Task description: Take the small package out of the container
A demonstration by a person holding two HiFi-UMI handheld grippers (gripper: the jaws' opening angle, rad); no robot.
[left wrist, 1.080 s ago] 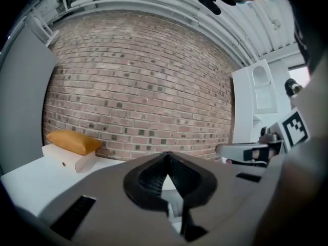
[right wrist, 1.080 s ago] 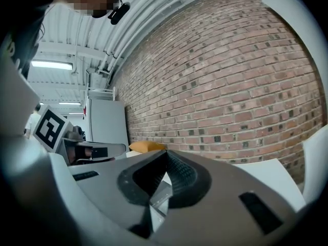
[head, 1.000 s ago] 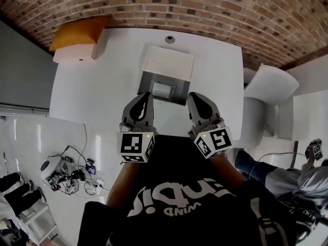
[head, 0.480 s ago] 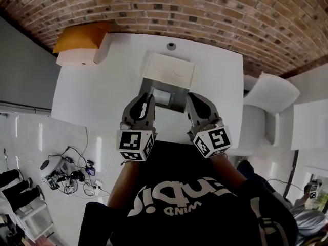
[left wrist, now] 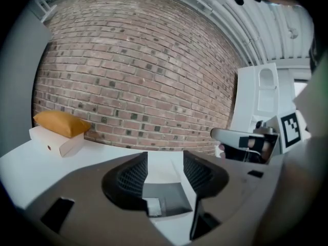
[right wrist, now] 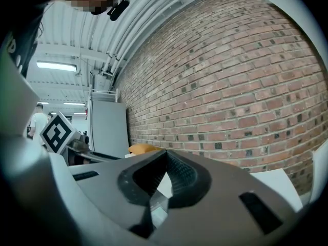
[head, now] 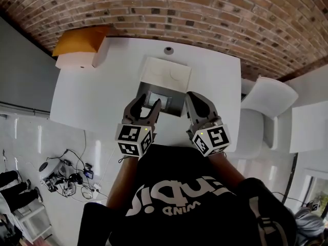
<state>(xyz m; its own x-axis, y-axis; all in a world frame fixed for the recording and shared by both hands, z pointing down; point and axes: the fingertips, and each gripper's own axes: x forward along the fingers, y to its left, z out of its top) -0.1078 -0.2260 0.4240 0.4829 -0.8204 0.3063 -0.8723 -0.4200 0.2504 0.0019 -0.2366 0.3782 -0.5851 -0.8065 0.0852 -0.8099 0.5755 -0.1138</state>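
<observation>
Head view: on the smooth white worktop [head: 92,96], one square grey container [head: 177,106], pale lid tipped back, holds the small package [head: 160,97].

Left gripper view: the left gripper [left wrist: 165,170] has ribbed fingers, just opened wide and empty, framing the container [left wrist: 174,196].

Right gripper view: the right gripper [right wrist: 164,158] has its fingers pinched together; here the brick wall [right wrist: 230,86] fills the background.

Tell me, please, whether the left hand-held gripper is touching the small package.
Cannot tell. In the head view the left hand-held gripper, its jaws just opening around nothing, overlaps the near edge of the small package; neither contact nor gap shows plainly.
</observation>
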